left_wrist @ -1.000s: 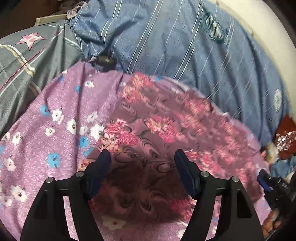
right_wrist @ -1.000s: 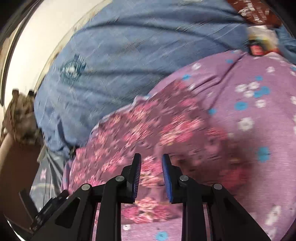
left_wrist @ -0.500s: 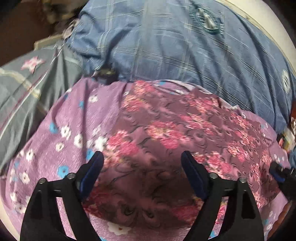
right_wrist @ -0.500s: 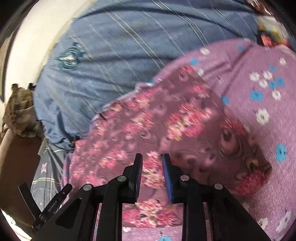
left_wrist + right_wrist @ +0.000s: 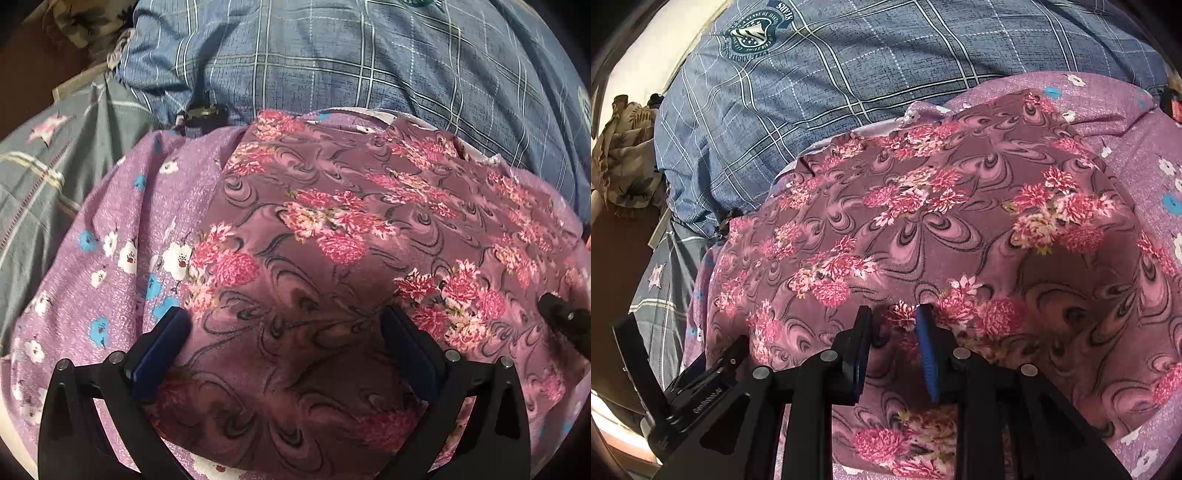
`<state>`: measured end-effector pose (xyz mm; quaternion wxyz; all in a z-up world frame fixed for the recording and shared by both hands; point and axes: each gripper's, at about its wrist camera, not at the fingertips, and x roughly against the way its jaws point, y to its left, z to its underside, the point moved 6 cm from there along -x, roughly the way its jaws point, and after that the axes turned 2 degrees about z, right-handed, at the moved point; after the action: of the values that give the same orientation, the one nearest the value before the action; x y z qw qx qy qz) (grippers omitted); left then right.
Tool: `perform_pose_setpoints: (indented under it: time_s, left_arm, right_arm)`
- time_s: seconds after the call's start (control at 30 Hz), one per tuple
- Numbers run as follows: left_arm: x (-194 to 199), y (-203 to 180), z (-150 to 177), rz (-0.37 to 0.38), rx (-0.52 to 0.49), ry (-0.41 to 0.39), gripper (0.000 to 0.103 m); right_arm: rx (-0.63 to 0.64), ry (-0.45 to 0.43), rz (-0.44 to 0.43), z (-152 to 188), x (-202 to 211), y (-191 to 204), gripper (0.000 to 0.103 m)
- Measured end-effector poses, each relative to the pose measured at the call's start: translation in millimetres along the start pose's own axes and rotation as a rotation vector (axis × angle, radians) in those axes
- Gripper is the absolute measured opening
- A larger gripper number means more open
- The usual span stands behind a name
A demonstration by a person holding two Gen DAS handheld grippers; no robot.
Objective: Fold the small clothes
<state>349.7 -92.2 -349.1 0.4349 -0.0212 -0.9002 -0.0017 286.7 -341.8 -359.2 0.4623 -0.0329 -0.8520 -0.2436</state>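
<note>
A mauve cloth with pink flowers (image 5: pixel 332 229) lies flat on a purple sheet with white and blue flowers (image 5: pixel 110 258). It also shows in the right wrist view (image 5: pixel 942 221). My left gripper (image 5: pixel 284 325) is open wide, just above the cloth's near edge, with nothing between the fingers. My right gripper (image 5: pixel 894 317) hovers over the cloth's near edge with its jaws narrowly apart; no cloth is pinched between them. The tip of the other gripper shows at the right edge of the left wrist view (image 5: pixel 565 317).
A blue checked pillow or blanket (image 5: pixel 351 55) lies behind the cloth, also in the right wrist view (image 5: pixel 812 74). A grey quilt with a star (image 5: pixel 48 155) is to the left. A small dark object (image 5: pixel 201 112) sits at the sheet's far edge.
Both grippers have moved closer over the floral cloth, which now fills more of each view. The left gripper's jaws have opened wider. The right jaws keep the same narrow gap.
</note>
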Motion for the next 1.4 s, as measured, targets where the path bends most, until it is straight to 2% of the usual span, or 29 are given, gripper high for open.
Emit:
perform_pose_setpoints:
  time_s: [0.3, 0.8, 1.1, 1.23, 1.4]
  left_arm:
    - [3, -1, 2, -0.001, -0.011, -0.021, 0.103]
    - [2, 1, 4, 0.016, -0.001, -0.040, 0.103]
    - [7, 3, 0, 0.027, 0.019, 0.005, 0.103]
    - [17, -1, -4, 0.023, 0.012, -0.019, 0.103]
    - [38, -4, -13, 0.055, 0.042, -0.118, 0.103]
  right_arm:
    - [-0.027, -0.022, -0.013, 3, 2, -2, 0.027]
    - [0.005, -0.045, 0.008, 4, 1, 2, 0.032]
    - [0.094, -0.063, 0.109, 8, 0, 15, 0.035]
    - [0.112, -0.064, 0.125, 9, 0, 17, 0.036]
    - [0.130, -0.063, 0.144, 11, 1, 19, 0.037]
